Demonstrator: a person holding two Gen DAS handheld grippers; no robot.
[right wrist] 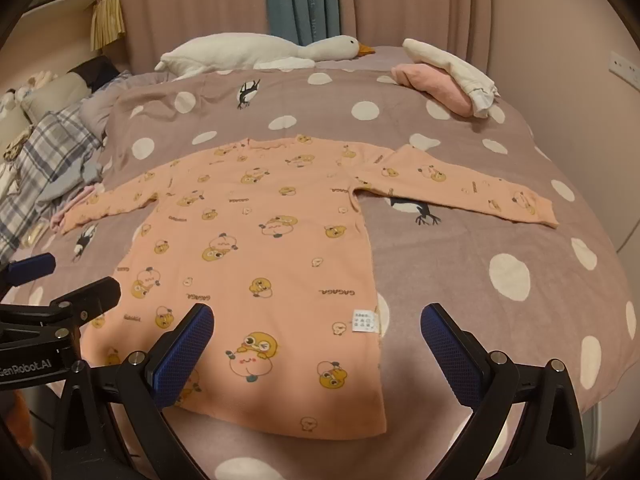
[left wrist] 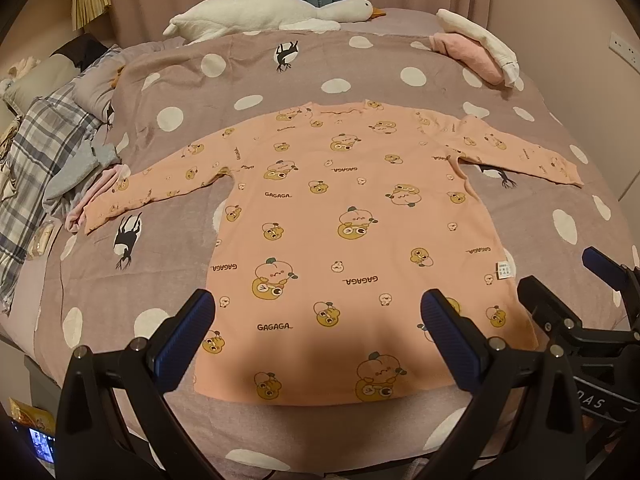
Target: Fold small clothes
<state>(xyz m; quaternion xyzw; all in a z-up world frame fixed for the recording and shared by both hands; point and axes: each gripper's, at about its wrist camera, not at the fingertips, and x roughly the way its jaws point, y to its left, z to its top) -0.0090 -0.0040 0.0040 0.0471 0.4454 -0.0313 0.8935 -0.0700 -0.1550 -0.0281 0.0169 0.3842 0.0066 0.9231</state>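
Behind shirt (left wrist: 344,216): goose plush (left wrist: 272,12), folded clothes (left wrist: 476,50).

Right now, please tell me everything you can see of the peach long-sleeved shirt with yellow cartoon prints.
The peach long-sleeved shirt with yellow cartoon prints looks like soft knit cotton. It lies flat and unfolded on the mauve bedspread with white dots, both sleeves stretched outward, neckline away from the cameras, hem nearest. "GAGAGA" is printed on it repeatedly. A small white label sits at one side seam. Its far sleeve tip rests by crumpled clothes. No gripper touches it.

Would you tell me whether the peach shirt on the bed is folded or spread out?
Spread out: the peach shirt lies flat, both sleeves extended sideways, nothing folded over.
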